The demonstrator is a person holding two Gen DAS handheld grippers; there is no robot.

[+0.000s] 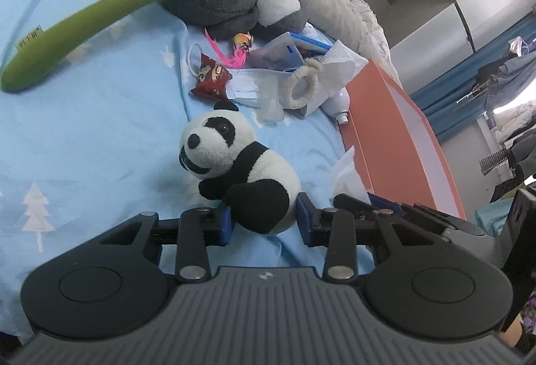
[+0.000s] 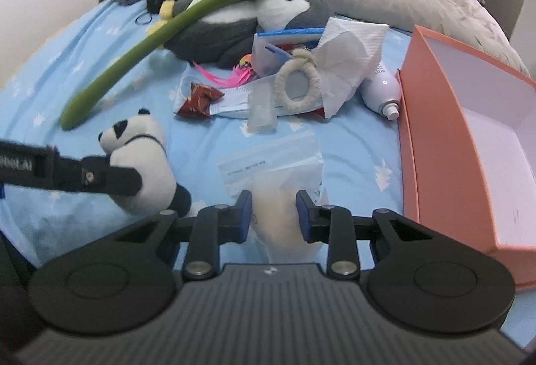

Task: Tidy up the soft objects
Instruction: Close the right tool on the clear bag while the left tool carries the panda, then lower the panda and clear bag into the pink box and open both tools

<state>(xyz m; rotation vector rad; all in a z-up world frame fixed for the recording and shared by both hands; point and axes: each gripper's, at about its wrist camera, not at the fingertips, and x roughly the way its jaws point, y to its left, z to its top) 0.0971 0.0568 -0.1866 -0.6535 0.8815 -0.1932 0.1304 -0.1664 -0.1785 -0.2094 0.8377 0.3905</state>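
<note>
A small panda plush [image 1: 234, 167] lies on the blue bedsheet. My left gripper [image 1: 264, 221] has its blue pads on either side of the panda's rear; the jaws look closed on it. In the right wrist view the panda [image 2: 144, 160] sits at left with the left gripper's finger [image 2: 110, 180] against it. My right gripper [image 2: 273, 217] straddles a clear plastic bag with cream-coloured contents [image 2: 284, 197]; its pads stand beside the bag and contact is unclear. A grey penguin plush [image 2: 241, 23] lies at the back under a green long-handled brush [image 2: 160, 40].
An open orange box [image 2: 435, 137] with a white inside stands at the right. A clutter pile holds a fluffy cream hair ring [image 2: 298, 83], tissue [image 2: 348, 60], a face mask, a red snack packet [image 2: 197, 100], pink feathers and a white bottle [image 2: 382, 90]. A grey duvet lies behind.
</note>
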